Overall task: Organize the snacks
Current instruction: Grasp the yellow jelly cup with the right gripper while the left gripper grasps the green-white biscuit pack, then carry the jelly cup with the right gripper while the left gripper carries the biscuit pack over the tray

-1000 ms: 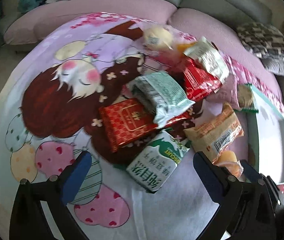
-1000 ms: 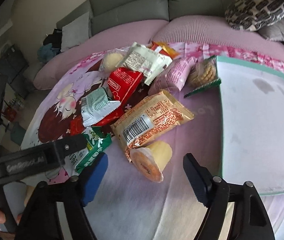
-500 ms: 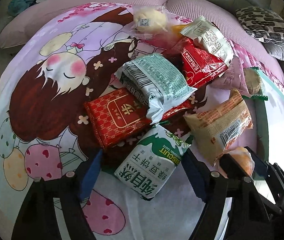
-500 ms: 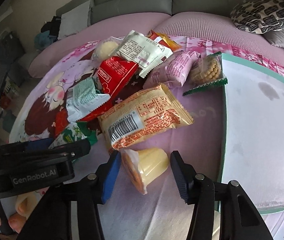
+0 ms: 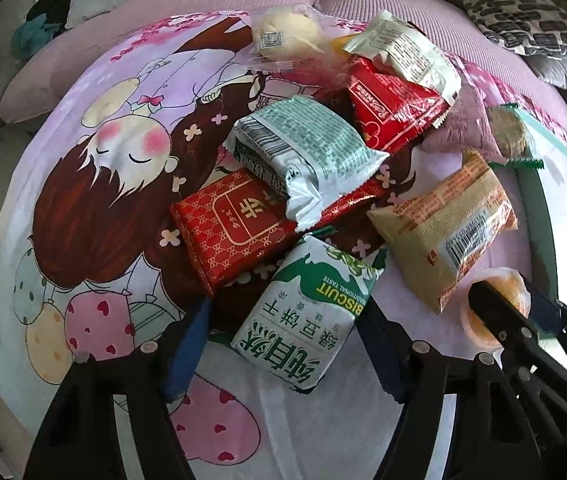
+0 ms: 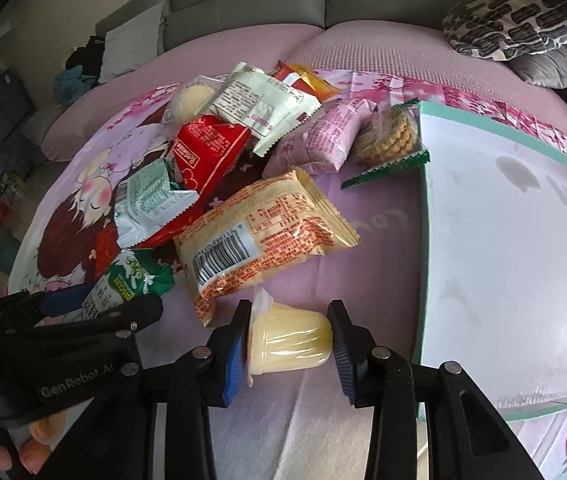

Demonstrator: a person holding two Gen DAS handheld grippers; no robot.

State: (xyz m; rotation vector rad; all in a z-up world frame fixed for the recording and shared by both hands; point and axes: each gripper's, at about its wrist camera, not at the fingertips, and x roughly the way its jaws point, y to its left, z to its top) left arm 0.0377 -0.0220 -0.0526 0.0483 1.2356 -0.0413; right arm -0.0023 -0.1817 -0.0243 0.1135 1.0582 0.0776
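In the left wrist view, a heap of snack packets lies on a cartoon-printed cloth (image 5: pixel 95 152) spread over a pink sofa (image 5: pixel 395 4); the left gripper (image 5: pixel 287 344) stands with jaws wide, its blue pads either side of the green-and-white biscuit packet (image 5: pixel 303 312), which lies flat at the near edge of the heap, and no pad is seen pressing it. Behind that packet a red patterned packet (image 5: pixel 227 224) carries a grey-green packet (image 5: pixel 303 152) on top, and a beige packet with a barcode (image 5: pixel 447 228) lies to the right. In the right wrist view, the right gripper (image 6: pixel 289 344) brackets a yellow jelly cup (image 6: pixel 289 340) lying on its side on the cloth, just below the beige packet; the jaws are narrowed about the cup, the left pad at its lidded rim and the right pad close to its base, though firm contact cannot be confirmed. A white tray with a green rim (image 6: pixel 423 200) sits immediately to the right, bare. The step in hand appears to be seizing the cup for transfer to the tray. It is best done by closing gently along the cup's axis, since the thin wall and peel lid may buckle, then lifting clear before swinging right; the left jaws should close squarely across the biscuit packet's width to avoid dragging neighbouring packets.
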